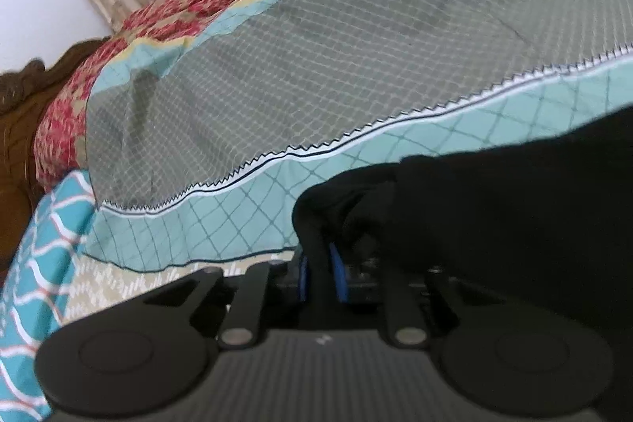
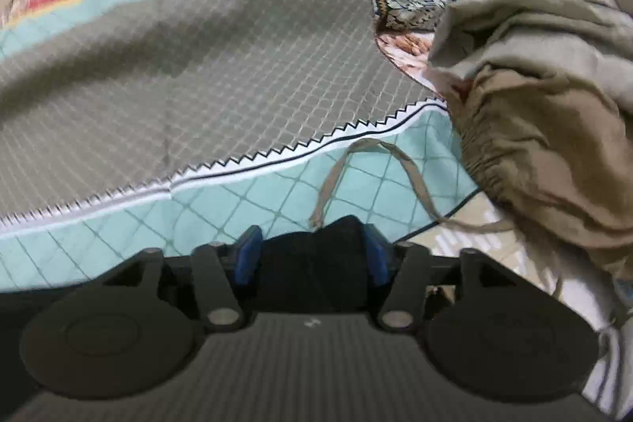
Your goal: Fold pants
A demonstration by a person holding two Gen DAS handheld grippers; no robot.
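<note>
Right wrist: right claw pinches black pants at bedspread edge.

Left gripper: black body, ribbed top plate, two round discs, silver pivot screws, blue pads. Right gripper: same black build, blue pads, small white mark.

— What colours are in front of you?
— Your pants are black, your pads blue. The bedspread is grey-green with a pale grid and a teal diamond border.
— And to your right?
— A khaki garment.
</note>
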